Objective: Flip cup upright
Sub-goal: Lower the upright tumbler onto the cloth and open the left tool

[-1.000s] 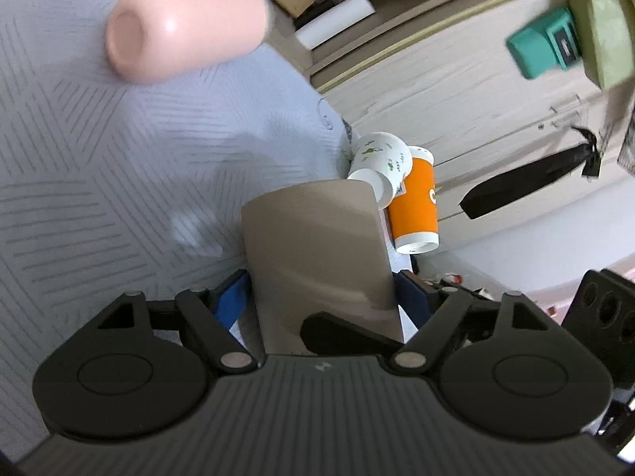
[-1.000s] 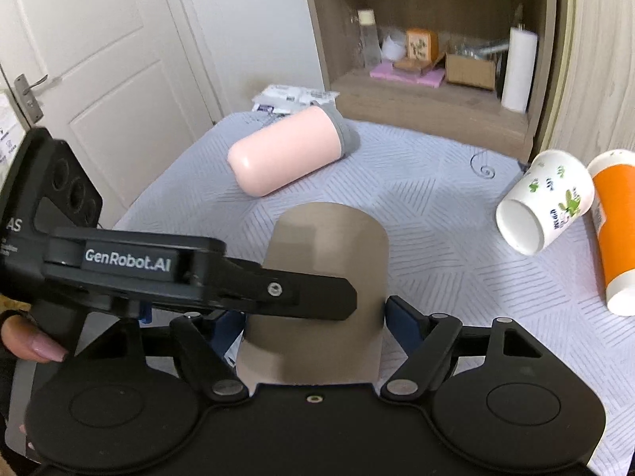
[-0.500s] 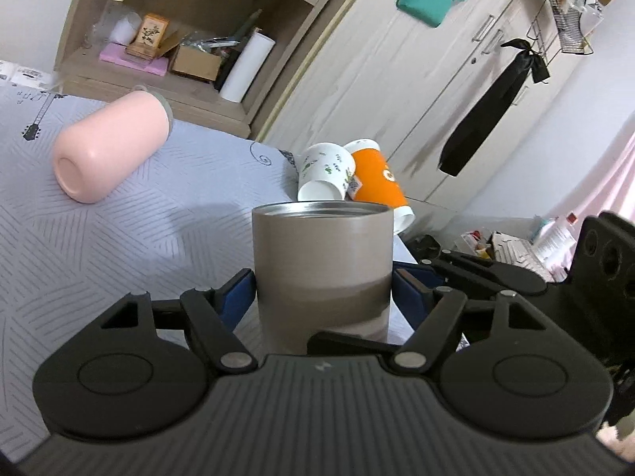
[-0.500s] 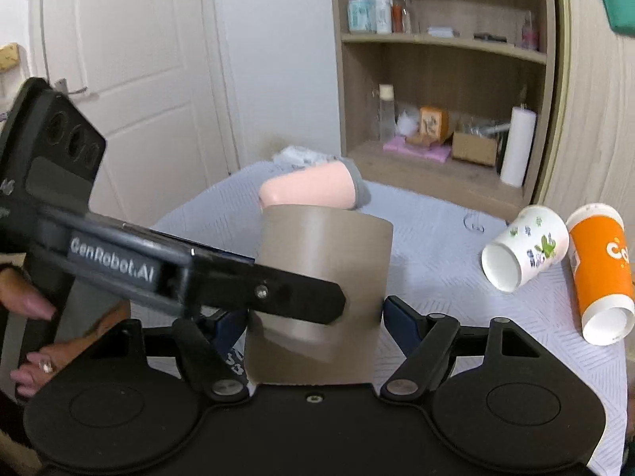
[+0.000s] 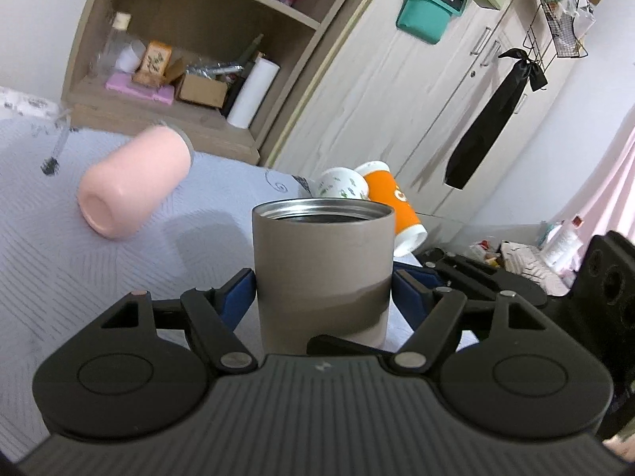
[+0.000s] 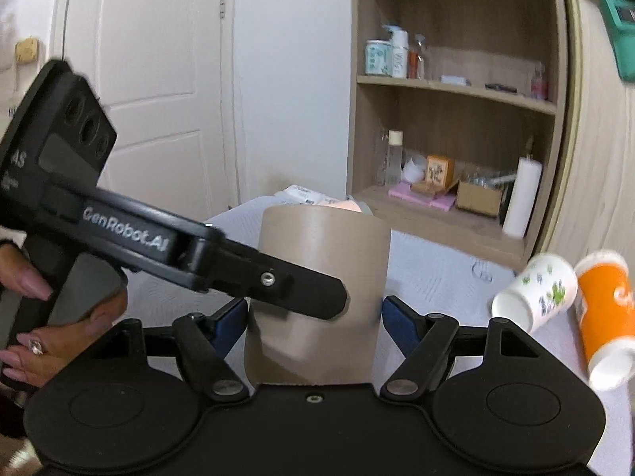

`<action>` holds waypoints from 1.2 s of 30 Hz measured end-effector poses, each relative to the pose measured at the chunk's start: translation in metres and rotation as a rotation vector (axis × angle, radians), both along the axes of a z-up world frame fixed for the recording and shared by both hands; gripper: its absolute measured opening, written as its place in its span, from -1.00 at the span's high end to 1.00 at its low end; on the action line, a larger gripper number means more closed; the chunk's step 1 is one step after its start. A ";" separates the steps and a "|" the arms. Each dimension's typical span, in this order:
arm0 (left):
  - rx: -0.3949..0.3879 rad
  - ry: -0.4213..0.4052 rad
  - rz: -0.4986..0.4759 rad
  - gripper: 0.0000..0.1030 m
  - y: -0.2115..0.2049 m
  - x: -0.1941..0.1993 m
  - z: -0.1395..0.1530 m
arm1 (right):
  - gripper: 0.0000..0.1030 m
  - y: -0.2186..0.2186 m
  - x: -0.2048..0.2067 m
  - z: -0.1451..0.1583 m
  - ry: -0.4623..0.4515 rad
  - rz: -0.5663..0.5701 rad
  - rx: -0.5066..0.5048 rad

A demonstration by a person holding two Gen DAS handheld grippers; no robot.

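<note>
A taupe metal-lined tumbler (image 5: 323, 265) stands upright with its open mouth up, on the light patterned bedspread (image 5: 47, 261). My left gripper (image 5: 323, 289) is shut on the tumbler, blue pads pressed on both sides. In the right wrist view the same tumbler (image 6: 337, 246) sits between the blue pads of my right gripper (image 6: 315, 313), which is also shut on it. The left gripper's finger (image 6: 278, 281) crosses in front of the tumbler there.
A pink cup (image 5: 135, 186) lies on its side at the left. A white patterned cup (image 5: 343, 184) and an orange cup (image 5: 391, 202) lie on their sides behind the tumbler, near the bed's edge. A wooden shelf unit (image 6: 456, 119) and wardrobe (image 5: 416, 91) stand beyond.
The tumbler has turned from mouth-down to upright with its rim on top, held by both grippers. Both cameras have tilted up toward the room.
</note>
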State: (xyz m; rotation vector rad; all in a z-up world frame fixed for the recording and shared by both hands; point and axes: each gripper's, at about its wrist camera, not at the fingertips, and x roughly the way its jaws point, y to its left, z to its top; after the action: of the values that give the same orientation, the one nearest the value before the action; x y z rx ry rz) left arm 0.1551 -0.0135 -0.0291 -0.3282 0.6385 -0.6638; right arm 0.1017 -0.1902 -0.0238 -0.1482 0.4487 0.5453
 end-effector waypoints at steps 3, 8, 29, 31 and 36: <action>0.053 -0.045 0.008 -0.44 -0.005 0.002 0.002 | -0.51 0.008 0.003 -0.001 -0.042 0.000 -0.064; 0.117 -0.090 0.010 -0.44 -0.012 0.011 0.004 | -0.50 0.012 0.013 -0.005 -0.087 -0.001 -0.109; 0.263 -0.181 0.020 -0.44 -0.050 0.027 0.000 | -0.47 -0.002 0.030 -0.034 -0.171 -0.098 -0.104; 0.271 -0.187 0.018 -0.44 -0.053 0.027 0.001 | -0.47 -0.006 0.032 -0.034 -0.153 -0.102 -0.080; 0.250 -0.174 0.017 -0.45 -0.055 0.028 0.002 | -0.46 -0.013 0.034 -0.035 -0.131 -0.106 -0.042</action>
State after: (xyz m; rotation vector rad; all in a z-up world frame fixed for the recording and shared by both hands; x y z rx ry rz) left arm 0.1834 -0.0683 -0.0274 -0.0428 0.5444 -0.5817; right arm 0.1359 -0.2035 -0.0587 -0.1981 0.3386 0.4198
